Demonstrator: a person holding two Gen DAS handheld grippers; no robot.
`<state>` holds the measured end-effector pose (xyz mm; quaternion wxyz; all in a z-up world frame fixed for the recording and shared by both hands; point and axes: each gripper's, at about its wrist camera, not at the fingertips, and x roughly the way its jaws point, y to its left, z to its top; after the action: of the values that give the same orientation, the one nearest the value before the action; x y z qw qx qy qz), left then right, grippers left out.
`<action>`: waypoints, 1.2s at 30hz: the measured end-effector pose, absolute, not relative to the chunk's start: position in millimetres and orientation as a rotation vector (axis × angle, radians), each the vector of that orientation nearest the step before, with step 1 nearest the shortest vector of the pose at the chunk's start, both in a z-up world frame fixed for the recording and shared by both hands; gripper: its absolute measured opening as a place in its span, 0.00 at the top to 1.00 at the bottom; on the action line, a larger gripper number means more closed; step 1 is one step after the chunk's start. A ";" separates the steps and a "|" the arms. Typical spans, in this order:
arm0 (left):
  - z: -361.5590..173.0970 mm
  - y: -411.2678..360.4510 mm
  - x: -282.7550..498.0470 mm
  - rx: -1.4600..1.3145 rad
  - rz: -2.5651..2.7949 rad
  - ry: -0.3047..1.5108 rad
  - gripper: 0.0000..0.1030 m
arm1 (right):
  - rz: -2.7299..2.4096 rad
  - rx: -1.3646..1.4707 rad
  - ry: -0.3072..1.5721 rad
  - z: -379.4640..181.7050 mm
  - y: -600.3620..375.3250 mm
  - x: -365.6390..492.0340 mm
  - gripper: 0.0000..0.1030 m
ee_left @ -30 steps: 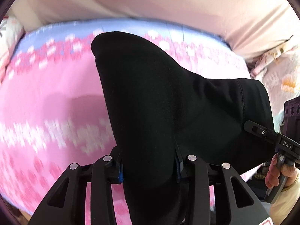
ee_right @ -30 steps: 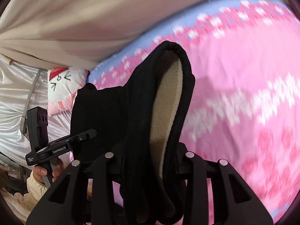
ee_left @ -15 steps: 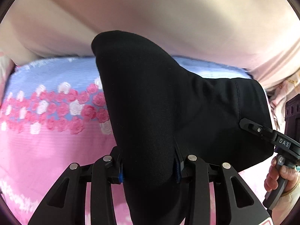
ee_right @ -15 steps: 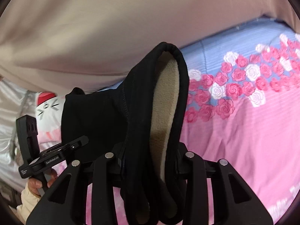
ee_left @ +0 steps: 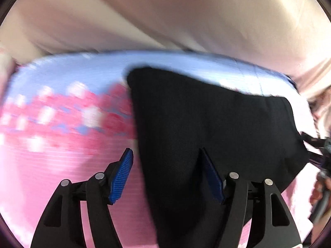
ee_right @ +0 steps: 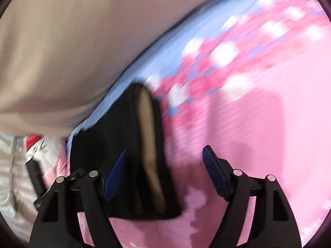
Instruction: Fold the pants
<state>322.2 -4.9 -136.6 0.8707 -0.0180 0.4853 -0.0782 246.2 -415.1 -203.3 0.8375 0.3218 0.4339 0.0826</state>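
Left wrist view: the left claw (ee_left: 166,173) stands wide, its jaws having just been opening. The black fleece-lined pants (ee_left: 206,128) lie between its 2 blue ribbed pads (ee_left: 122,175), and the left pad stands clear of the cloth; contact at the right pad cannot be confirmed. The garment rests on the pink and blue rose-print bedsheet (ee_left: 51,144), near the beige curtain-like fabric (ee_left: 165,16) at the far edge of the bed.

Right wrist view: the right claw (ee_right: 163,169) is also wide, jaws just opened, with the tan-lined pants opening (ee_right: 148,136) between the pads and no pad pressing it.

Risks, as judged:
1. Cloth may snag on a ribbed pad during withdrawal and pull the fold open.
2. The thick fleece may spring back, leaving the layers uneven.
3. The far edge lies close to the bed edge; a drag could shift it off.

No writing is legible; both views are motion-blurred.
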 end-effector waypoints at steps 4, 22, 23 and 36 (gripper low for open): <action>-88.8 -7.0 305.8 0.039 -0.038 0.947 0.37 | 0.287 0.475 0.796 -143.0 -397.4 226.7 0.53; -150.8 -72.2 326.5 0.199 0.009 1.093 0.36 | 0.381 0.236 0.934 -186.2 -321.5 261.9 0.84; -153.5 -72.0 325.8 0.204 0.008 1.092 0.35 | 0.380 0.228 0.935 -189.0 -323.0 261.0 0.85; -173.3 -39.1 337.4 0.051 -0.023 1.124 0.12 | 0.447 0.333 0.922 -208.9 -352.4 266.6 1.00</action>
<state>337.4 -39.1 -173.3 0.8458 0.0242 0.5329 -0.0108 266.6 -352.4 -208.9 0.8583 0.1587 0.4391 0.2128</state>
